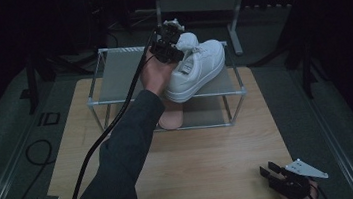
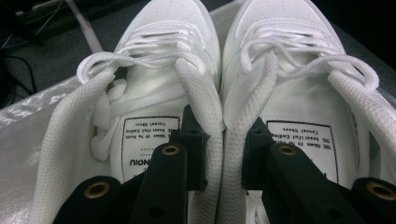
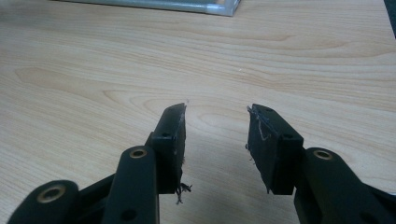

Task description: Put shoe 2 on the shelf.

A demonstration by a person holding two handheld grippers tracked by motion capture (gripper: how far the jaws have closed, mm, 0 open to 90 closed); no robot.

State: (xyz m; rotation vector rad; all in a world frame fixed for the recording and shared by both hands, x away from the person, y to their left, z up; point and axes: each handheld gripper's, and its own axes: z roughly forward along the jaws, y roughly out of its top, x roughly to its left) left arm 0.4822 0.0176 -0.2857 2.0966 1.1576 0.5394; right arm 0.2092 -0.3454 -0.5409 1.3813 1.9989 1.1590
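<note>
1. Two white sneakers [image 1: 196, 67] sit side by side on the top shelf of a small metal-framed rack [image 1: 111, 76] at the far end of the wooden table [image 1: 211, 161]. In the high view the pair looks tilted, heel ends raised toward the hand, toes pointing away.
2. Left gripper [image 1: 168, 45]: reaches over the rack to the heels of the pair. In the left gripper view one jaw goes down inside the left shoe [image 2: 159, 93] and the other inside the right shoe [image 2: 299, 93], with the two touching inner collars [image 2: 224, 130] pinched between the pads. Jaws partly closed; the padded collars look squeezed, so the grip reads as firm.
3. Right gripper [image 1: 279, 176]: rests low at the near right corner of the table, well apart from the rack. In the right gripper view [image 3: 217, 140] its jaws stand about half open over bare wood, with nothing between them. Frayed threads hang from the pads.
4. Progress, as judged: the pair is gripped as one bundle and is on the upper shelf. Whether it is being set down or taken off cannot be told from this moment alone.
5. Left to do, as judged: either release the collars and pull the jaws out of the shoes, or lift the pair clear of the frame.
6. A pale, rounded object [image 1: 170, 119] lies on the lower shelf; too dim to identify.
</note>
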